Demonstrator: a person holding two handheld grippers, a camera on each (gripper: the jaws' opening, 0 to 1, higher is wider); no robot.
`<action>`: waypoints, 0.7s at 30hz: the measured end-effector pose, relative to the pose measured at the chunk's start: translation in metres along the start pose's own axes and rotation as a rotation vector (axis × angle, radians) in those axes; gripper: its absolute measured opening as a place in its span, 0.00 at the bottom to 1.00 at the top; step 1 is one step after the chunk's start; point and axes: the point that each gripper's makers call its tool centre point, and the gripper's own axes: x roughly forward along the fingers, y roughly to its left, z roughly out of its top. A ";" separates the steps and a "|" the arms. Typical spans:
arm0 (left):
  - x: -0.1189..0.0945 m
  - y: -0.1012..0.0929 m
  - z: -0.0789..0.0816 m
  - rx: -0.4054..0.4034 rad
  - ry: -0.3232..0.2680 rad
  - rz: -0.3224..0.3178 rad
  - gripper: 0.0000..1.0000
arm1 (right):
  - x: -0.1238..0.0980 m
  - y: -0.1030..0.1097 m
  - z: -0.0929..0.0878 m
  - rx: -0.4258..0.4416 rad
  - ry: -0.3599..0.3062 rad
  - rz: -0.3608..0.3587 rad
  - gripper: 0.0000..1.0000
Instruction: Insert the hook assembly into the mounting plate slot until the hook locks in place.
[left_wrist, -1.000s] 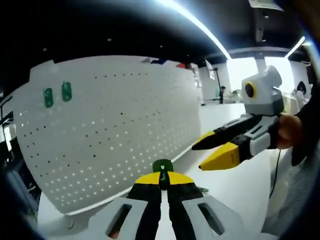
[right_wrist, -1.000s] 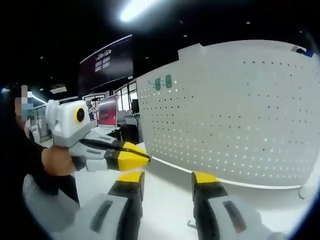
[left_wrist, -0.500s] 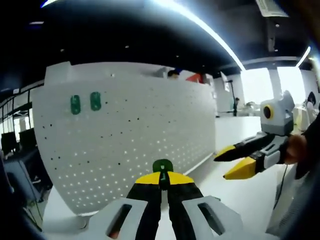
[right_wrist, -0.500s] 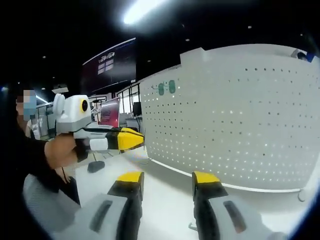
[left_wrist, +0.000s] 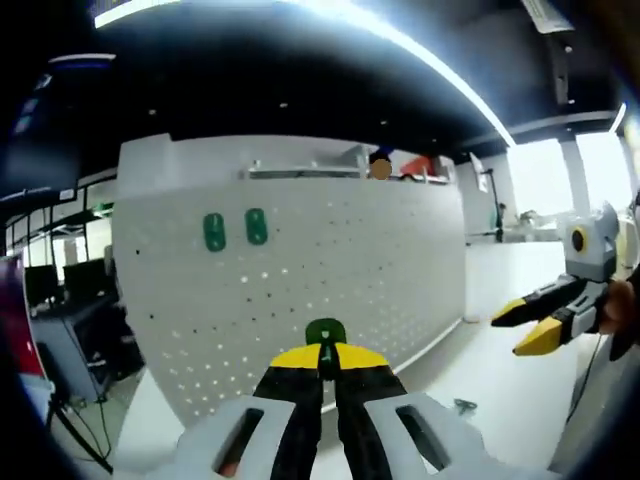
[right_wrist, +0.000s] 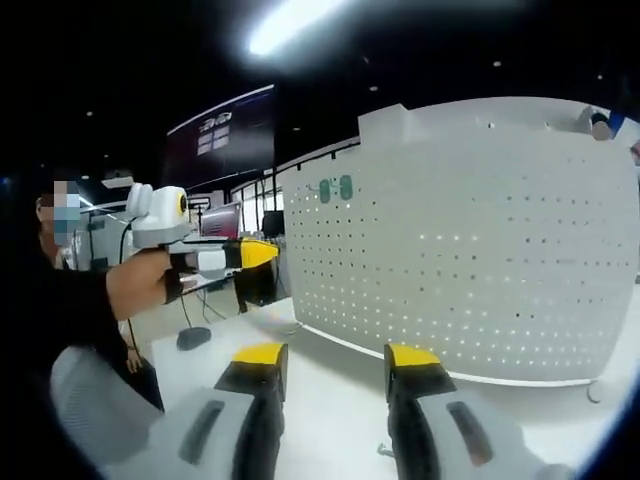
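Pinched between the closed yellow tips of my left gripper is the green hook assembly; just its rounded top and a dark notch show above the jaws, and the rest is hidden between them, so I cannot make out the hook's shape. It is held in the air, well apart from the white perforated mounting plate, which stands upright on the white table. Two green hooks already sit side by side in the plate's upper left area (too small to read how they are seated). On top of the plate are some blurred orange and blue items that I cannot identify.

In the left gripper view my right gripper comes in from the right edge, its jaws apart, partly cut off. A small metal piece lies on the table, hard to make out.

In the right gripper view the right gripper points at the mounting plate with its jaws wide apart and nothing between them. There the left gripper appears from the side, raised in a hand, its tips together; the hook assembly itself is too small to see. The two green hooks show as tiny marks.
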 end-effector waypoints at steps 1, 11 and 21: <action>0.000 0.003 0.002 0.000 -0.003 0.007 0.03 | -0.001 0.000 0.002 0.001 -0.006 -0.002 0.36; -0.002 0.042 0.024 0.001 -0.040 0.085 0.03 | -0.008 0.010 0.007 0.001 -0.024 0.001 0.36; 0.001 0.061 0.050 0.026 -0.073 0.133 0.03 | -0.013 0.022 0.012 0.007 -0.042 0.018 0.37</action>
